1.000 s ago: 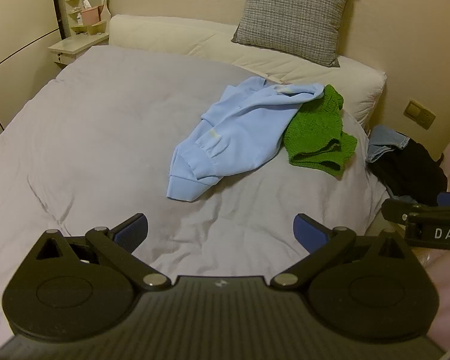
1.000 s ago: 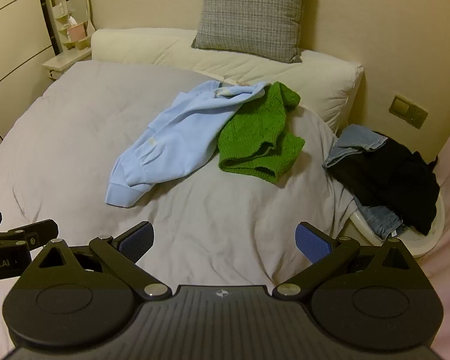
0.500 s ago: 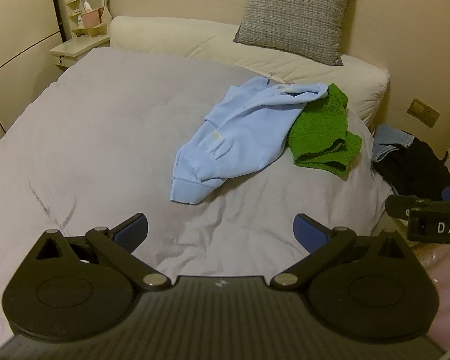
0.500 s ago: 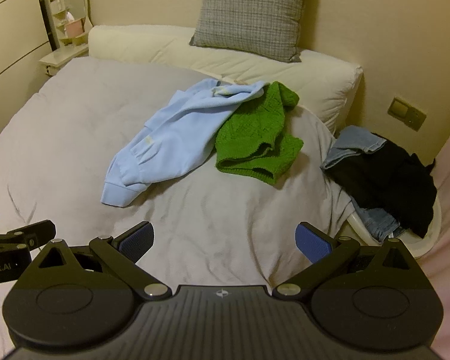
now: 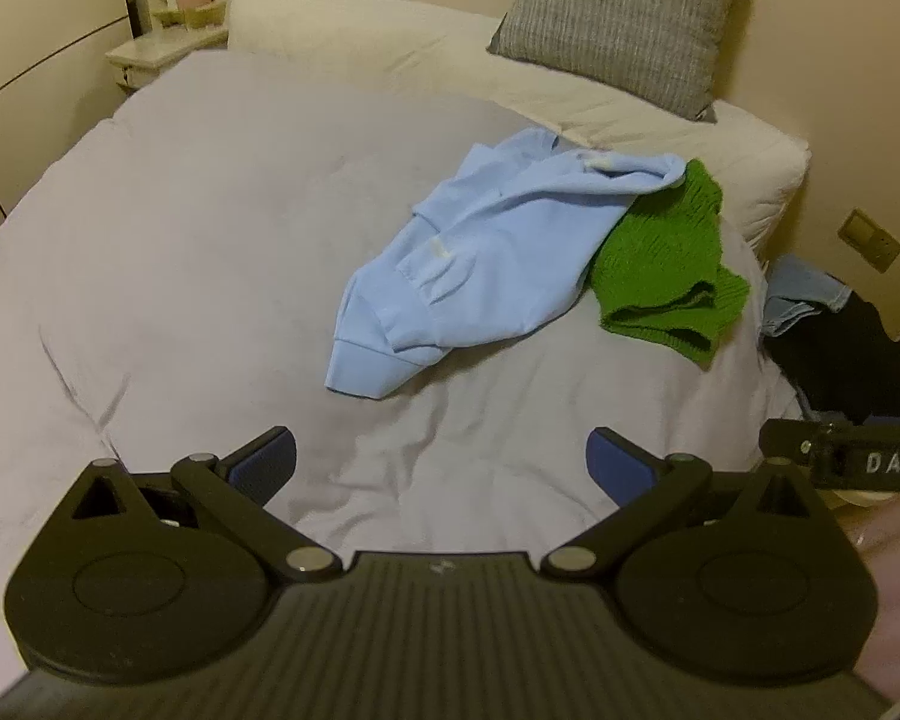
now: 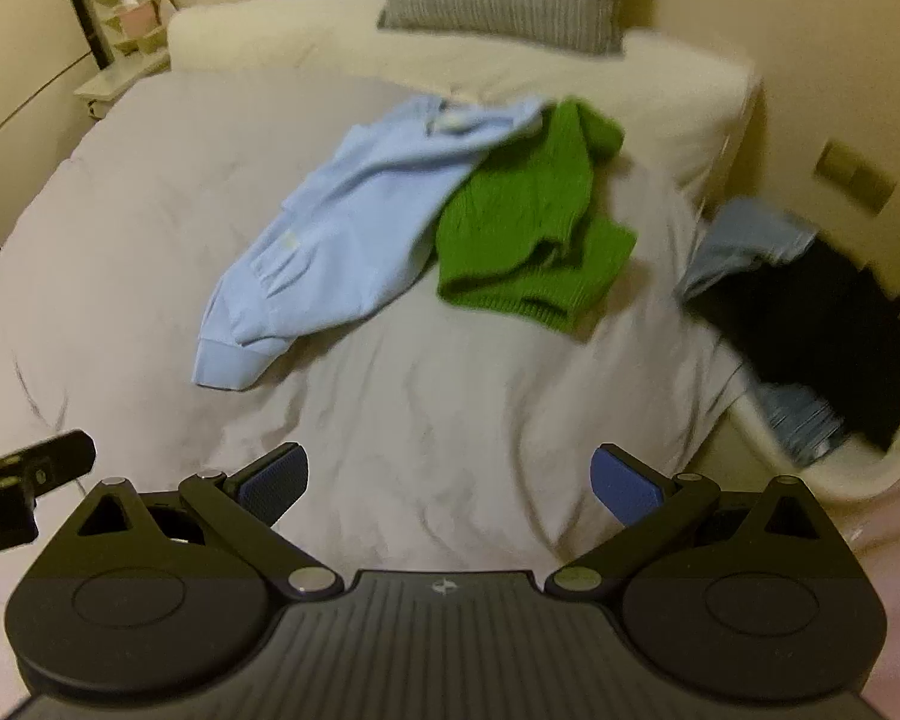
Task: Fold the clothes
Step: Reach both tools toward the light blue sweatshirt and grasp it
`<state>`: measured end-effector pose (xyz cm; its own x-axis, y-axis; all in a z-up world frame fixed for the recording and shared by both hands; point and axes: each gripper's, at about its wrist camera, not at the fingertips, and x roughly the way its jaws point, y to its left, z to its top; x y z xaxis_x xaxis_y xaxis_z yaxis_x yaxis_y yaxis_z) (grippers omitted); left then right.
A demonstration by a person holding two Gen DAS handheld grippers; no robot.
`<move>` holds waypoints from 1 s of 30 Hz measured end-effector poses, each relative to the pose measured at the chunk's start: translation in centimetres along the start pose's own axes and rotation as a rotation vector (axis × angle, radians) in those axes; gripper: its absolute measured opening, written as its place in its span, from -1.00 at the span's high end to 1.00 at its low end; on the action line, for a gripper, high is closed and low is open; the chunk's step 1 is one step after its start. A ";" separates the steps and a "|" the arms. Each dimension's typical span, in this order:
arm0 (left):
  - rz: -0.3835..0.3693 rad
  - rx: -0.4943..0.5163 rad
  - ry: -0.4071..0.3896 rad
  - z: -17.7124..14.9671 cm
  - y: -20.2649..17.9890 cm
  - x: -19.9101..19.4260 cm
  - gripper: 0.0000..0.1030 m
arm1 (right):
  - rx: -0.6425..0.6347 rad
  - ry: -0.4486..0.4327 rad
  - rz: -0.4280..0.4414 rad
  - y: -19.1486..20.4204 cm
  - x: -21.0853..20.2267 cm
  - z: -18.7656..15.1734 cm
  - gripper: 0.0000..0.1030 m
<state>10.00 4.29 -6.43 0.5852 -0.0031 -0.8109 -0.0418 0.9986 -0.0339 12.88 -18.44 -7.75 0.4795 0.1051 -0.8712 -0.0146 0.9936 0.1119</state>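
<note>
A crumpled light blue sweatshirt [image 5: 486,258] [image 6: 342,240] lies on the grey bed cover [image 5: 210,252] [image 6: 450,396], its cuff nearest me. A green knitted sweater [image 5: 666,276] [image 6: 534,234] lies bunched at its right, partly under the blue collar. My left gripper [image 5: 441,462] hovers open over the cover, short of the blue cuff, nothing between its blue pads. My right gripper [image 6: 447,477] is also open and empty, short of the green sweater. The right gripper's finger [image 5: 846,462] shows at the left view's right edge.
A grey cushion [image 5: 624,18] leans on the wall behind a cream pillow [image 5: 450,54]. Right of the bed stands a cream basket [image 6: 858,468] holding dark and denim clothes [image 6: 810,312]. A nightstand with a mirror [image 5: 168,30] stands far left.
Both grippers have moved forward toward the clothes, which look larger now. The right wrist view is motion-blurred. Both stay open; the garments have not moved.
</note>
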 end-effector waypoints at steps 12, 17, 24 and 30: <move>0.045 0.057 0.050 3.4 -4.3 10.1 -0.97 | -0.003 -0.007 0.096 -3.8 8.1 6.1 -1.00; 0.011 0.048 0.102 4.6 -5.7 15.2 -0.97 | 0.018 -0.006 0.097 -6.2 11.7 9.5 -1.00; 0.014 0.063 0.133 6.9 -6.9 21.3 -0.96 | 0.081 0.000 0.182 -9.4 16.4 15.4 -1.00; 0.024 0.068 0.154 8.5 -6.9 25.9 -0.94 | 0.168 -0.059 0.255 -11.1 20.1 20.0 -0.60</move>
<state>32.37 -2.24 -22.26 0.4533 0.0178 -0.8912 0.0042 0.9997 0.0221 40.20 -28.19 -17.01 0.5291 0.3427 -0.7763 0.0019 0.9143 0.4050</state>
